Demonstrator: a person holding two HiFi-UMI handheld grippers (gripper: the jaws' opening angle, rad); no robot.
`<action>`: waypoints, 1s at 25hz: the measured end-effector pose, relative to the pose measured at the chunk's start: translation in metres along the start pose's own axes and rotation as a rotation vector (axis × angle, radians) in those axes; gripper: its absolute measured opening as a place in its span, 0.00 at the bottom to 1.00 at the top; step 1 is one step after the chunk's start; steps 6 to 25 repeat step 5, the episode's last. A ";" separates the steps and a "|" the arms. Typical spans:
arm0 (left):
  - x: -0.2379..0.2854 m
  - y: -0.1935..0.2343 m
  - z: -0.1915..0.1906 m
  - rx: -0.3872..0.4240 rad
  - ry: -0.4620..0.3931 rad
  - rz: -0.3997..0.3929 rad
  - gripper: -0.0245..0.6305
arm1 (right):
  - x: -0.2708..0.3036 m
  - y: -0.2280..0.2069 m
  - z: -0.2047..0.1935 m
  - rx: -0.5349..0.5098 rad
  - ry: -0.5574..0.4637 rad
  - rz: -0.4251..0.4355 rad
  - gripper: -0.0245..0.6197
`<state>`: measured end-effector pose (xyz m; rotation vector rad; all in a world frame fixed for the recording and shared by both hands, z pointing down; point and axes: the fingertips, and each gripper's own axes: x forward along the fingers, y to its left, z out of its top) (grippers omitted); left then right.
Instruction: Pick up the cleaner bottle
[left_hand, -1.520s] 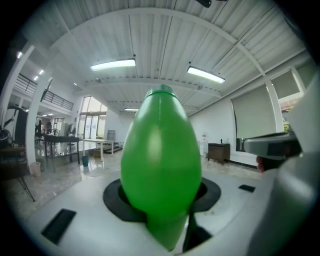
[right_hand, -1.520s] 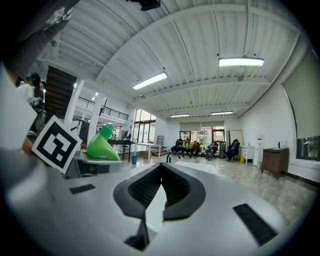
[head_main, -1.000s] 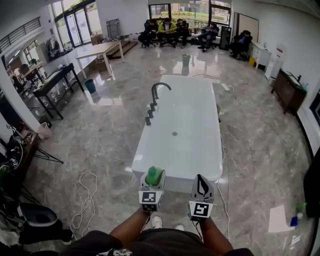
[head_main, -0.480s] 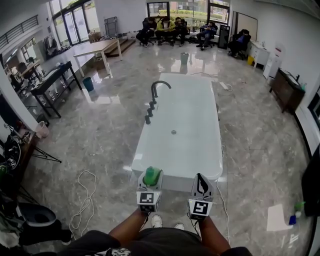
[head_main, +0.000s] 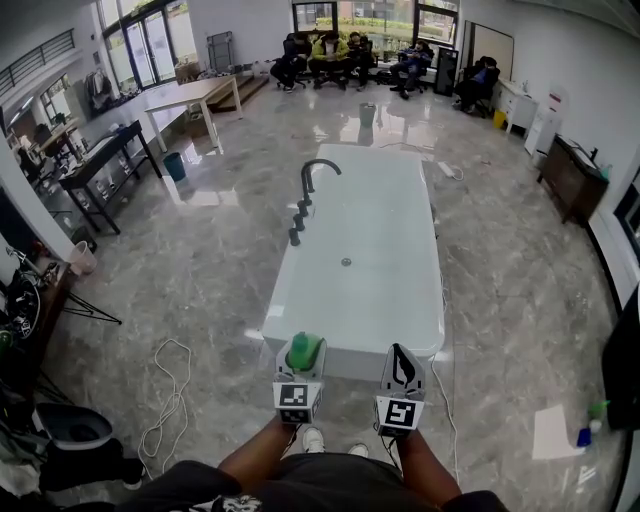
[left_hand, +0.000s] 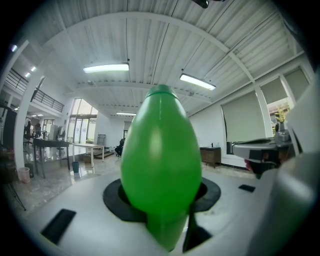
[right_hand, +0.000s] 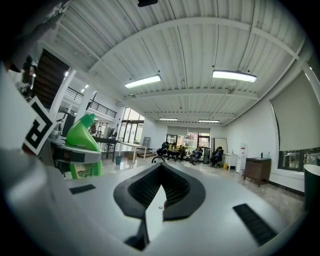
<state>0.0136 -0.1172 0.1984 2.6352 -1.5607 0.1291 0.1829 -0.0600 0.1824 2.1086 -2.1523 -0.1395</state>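
The green cleaner bottle (head_main: 305, 351) stands upright between the jaws of my left gripper (head_main: 302, 366), held off the floor in front of the person's body. In the left gripper view its rounded green body (left_hand: 161, 170) fills the middle, with the black pads pressed against both sides. My right gripper (head_main: 402, 362) hovers beside it on the right, with its jaws together and nothing between them; the black pads meet in the right gripper view (right_hand: 159, 192). From there the bottle (right_hand: 82, 135) shows at the left, above the left gripper's body.
A long white bathtub (head_main: 400, 330) with a black faucet (head_main: 315, 178) lies straight ahead on the marble floor. A white cord (head_main: 170, 400) coils on the floor at left. Tables (head_main: 100, 165) line the left wall. A dark cabinet (head_main: 575, 180) is at right. Several people sit at the far end (head_main: 340, 55).
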 end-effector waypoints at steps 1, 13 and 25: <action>0.000 0.000 -0.002 0.001 0.003 0.000 0.31 | -0.001 0.000 -0.001 0.002 0.004 -0.004 0.06; -0.004 0.002 -0.010 0.005 0.012 0.006 0.31 | -0.002 0.003 -0.005 0.009 0.012 0.000 0.06; -0.004 0.002 -0.010 0.005 0.012 0.006 0.31 | -0.002 0.003 -0.005 0.009 0.012 0.000 0.06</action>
